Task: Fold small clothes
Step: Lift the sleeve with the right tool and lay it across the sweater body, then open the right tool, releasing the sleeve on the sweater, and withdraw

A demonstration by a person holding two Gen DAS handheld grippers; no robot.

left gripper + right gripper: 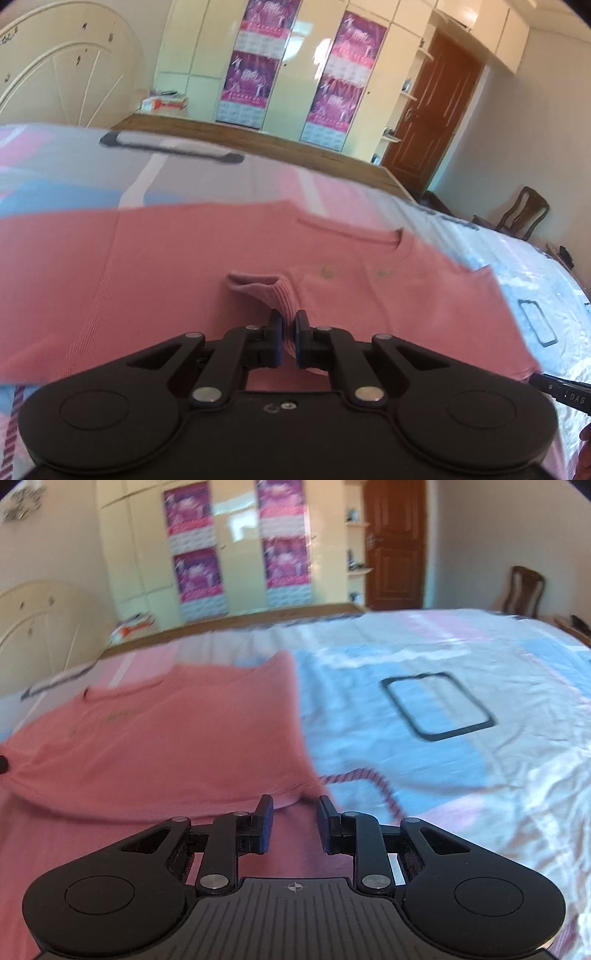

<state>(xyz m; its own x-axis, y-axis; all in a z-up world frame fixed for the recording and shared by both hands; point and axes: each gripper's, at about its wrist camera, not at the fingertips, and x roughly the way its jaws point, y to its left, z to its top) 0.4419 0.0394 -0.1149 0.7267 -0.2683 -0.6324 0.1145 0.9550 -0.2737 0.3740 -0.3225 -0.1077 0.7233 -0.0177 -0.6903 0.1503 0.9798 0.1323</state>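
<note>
A small pink knit top (pixel 166 266) lies spread on the bed, neckline toward the far side. My left gripper (pixel 289 325) is shut on a ribbed sleeve cuff (pixel 266 288) of the top, which it holds over the body of the garment. In the right wrist view the same pink top (pixel 155 746) lies to the left. My right gripper (pixel 294 814) is open, its jaws apart just above the top's near right corner, with nothing between them. The tip of the right gripper (pixel 561 395) shows at the left view's right edge.
The bed has a pink, blue and white patterned sheet (pixel 424 760) with dark rectangle prints. A cream headboard (pixel 62 77) is at the left, wardrobes with purple posters (pixel 251 59) behind, a brown door (pixel 439 107) and a wooden chair (pixel 524 590) at the right.
</note>
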